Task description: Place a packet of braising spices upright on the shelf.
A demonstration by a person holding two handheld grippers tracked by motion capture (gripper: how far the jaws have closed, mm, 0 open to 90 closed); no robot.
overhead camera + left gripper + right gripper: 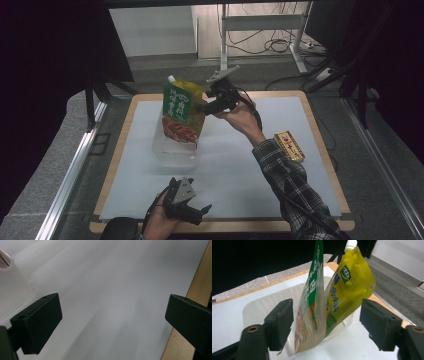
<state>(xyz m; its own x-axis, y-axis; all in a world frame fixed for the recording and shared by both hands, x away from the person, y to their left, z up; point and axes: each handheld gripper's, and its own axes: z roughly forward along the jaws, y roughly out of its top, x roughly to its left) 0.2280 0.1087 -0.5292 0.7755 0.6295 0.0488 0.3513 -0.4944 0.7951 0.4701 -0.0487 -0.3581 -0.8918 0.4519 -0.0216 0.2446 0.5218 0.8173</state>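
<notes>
A clear plastic tub (172,150) sits on the white mat of the table (320,150), left of centre, and two pouches stand upright in it: a green-labelled pouch (176,117) on the near side and a yellow pouch (192,95) with a white spout just behind it, the two leaning against each other. The right hand-held gripper (206,107) hangs at the far side of the table, just right of the pouches, pointing left at them. In the right gripper view its jaws stand wide apart with both pouches (310,312) (348,287) between them, the green-labelled one nearer the left jaw (whether either jaw touches a pouch is hard to judge, though a gap shows on both sides). The left hand-held gripper (197,212) rests low at the near edge of the table, well apart from the tub, its jaws spread open over bare mat; the left gripper view catches a corner of the tub (10,282) at its upper left. A small yellow and red box (289,146) lies flat on the right side of the table, near the plaid sleeve (287,182).
</notes>
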